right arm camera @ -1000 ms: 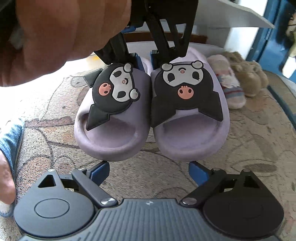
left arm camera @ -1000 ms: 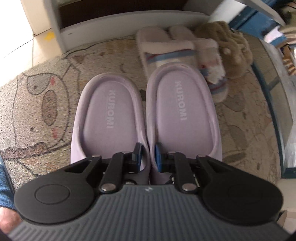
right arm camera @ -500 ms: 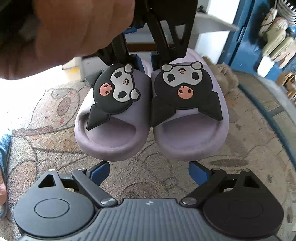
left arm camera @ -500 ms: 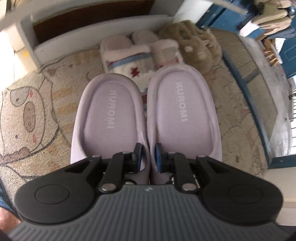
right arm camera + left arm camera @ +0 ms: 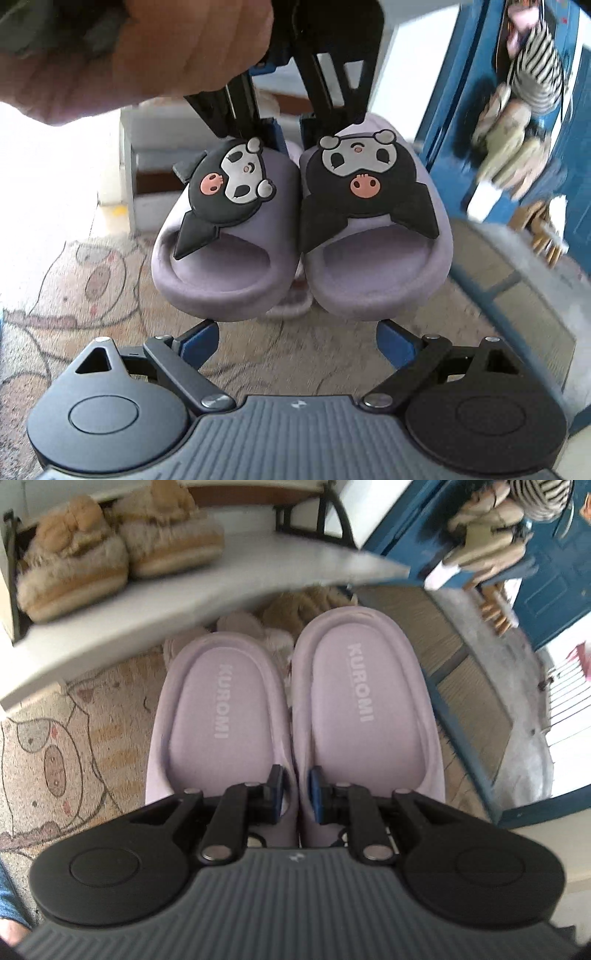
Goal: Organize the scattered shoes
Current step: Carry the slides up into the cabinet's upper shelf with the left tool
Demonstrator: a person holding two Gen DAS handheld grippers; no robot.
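Note:
My left gripper [image 5: 295,794] is shut on the inner edges of a pair of lilac Kuromi slippers [image 5: 221,716], holding both side by side in the air above the mat. In the right wrist view the same pair [image 5: 303,236] hangs toe-first toward me, the black cartoon faces on the straps, with the left gripper [image 5: 291,133] clamped at their heels under a hand. My right gripper [image 5: 297,338] is open and empty just below the slippers' toes.
A white shoe-rack shelf [image 5: 207,587] carries tan furry slippers [image 5: 110,550] at upper left. More fluffy slippers [image 5: 291,609] lie on the patterned mat [image 5: 74,738] beneath. A blue door [image 5: 461,110] and hanging shoes [image 5: 491,535] stand at the right.
The left gripper has lifted the lilac pair higher, up to the level of the white shelf. The right gripper stays open below them.

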